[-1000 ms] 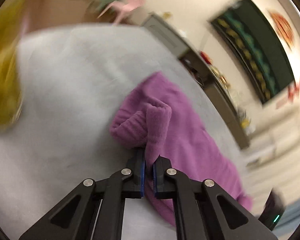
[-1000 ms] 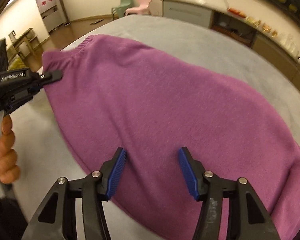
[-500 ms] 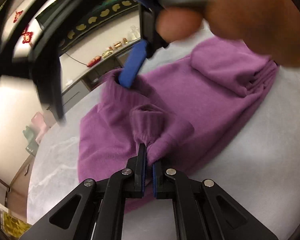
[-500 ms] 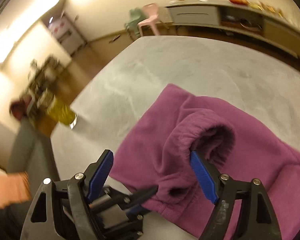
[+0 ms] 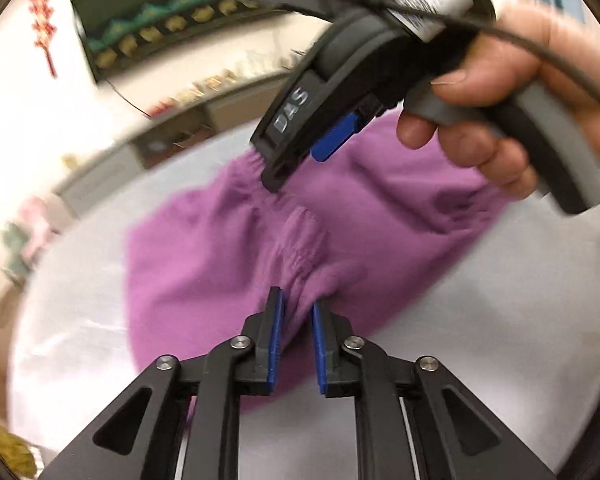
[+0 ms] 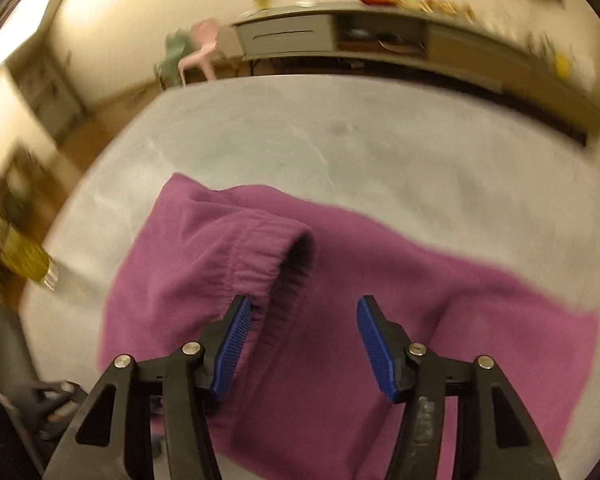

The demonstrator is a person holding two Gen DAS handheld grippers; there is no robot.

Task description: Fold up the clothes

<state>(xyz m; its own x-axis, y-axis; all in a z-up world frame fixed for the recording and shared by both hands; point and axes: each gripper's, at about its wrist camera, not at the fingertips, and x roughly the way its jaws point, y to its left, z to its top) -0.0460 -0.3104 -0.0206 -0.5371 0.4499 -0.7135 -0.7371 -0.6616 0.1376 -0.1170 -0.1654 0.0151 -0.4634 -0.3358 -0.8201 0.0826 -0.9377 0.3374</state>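
Note:
A purple fleece garment (image 5: 204, 256) lies partly folded on the grey table (image 5: 500, 320). My left gripper (image 5: 298, 296) is at its near edge, jaws a narrow gap apart with a bunched, elastic-gathered piece of the fabric pinched between them. In the right wrist view the same garment (image 6: 380, 280) spreads below my right gripper (image 6: 304, 302), which is open. Its left finger sits beside an open elastic cuff (image 6: 268, 256) lying on top. The left wrist view shows a hand (image 5: 500, 92) holding the right tool, whose blue pad (image 5: 334, 140) hovers over the garment's far side.
The grey table (image 6: 340, 136) stretches past the garment to a far edge. A yellow-green object (image 6: 24, 260) sits by the table's left edge. Beyond are a low cabinet (image 6: 340, 36) along the wall and a pink chair (image 6: 204, 48).
The right gripper has drawn back from inside the cuff, which now lies beside its left finger. The left jaws stand slightly wider on the bunched fabric. The garment lies flatter.

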